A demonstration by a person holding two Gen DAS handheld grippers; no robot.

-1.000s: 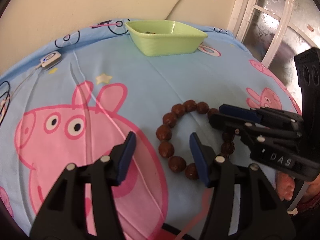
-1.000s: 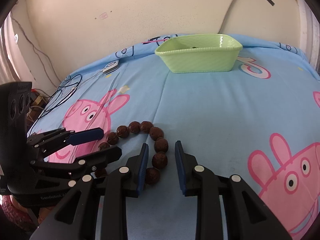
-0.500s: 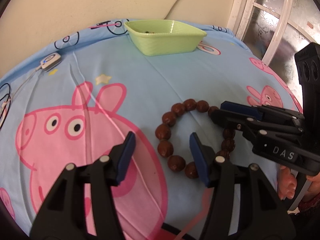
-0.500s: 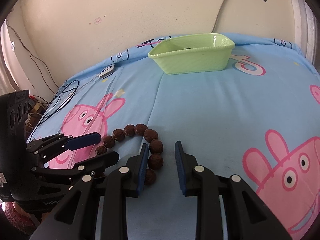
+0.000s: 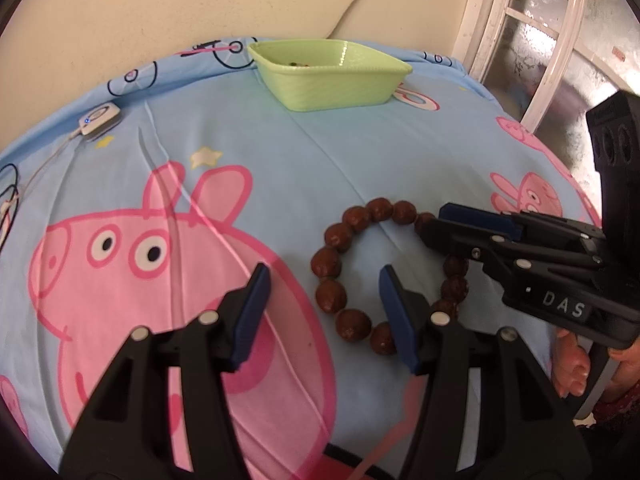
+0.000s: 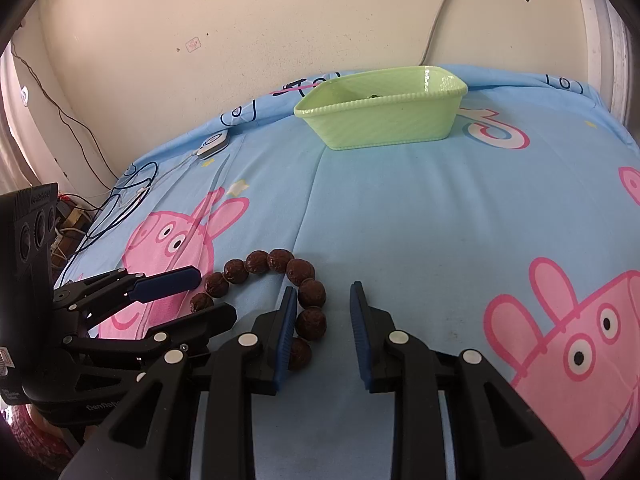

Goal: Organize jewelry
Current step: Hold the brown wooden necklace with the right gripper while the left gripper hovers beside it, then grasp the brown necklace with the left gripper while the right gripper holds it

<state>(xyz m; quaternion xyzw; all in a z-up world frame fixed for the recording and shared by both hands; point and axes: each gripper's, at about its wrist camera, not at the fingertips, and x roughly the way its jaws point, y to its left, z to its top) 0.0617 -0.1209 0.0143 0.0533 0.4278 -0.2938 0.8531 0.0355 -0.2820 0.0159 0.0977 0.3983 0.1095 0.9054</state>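
A bracelet of large brown beads lies in a ring on the blue cartoon-pig sheet. My left gripper is open and hangs over the ring's left arc, with a few beads in the gap between its blue pads and untouched. From the other side, my right gripper is open more narrowly. The bracelet shows just inside its left pad, with no pad pressing on it. The left wrist view shows the right gripper over the ring's right arc. A green plastic bowl stands at the far edge.
The bowl holds a few small items, too small to identify. A white device with a blue light and dark cables lie at the left edge. A window frame stands on the right. A person's hand holds the right gripper.
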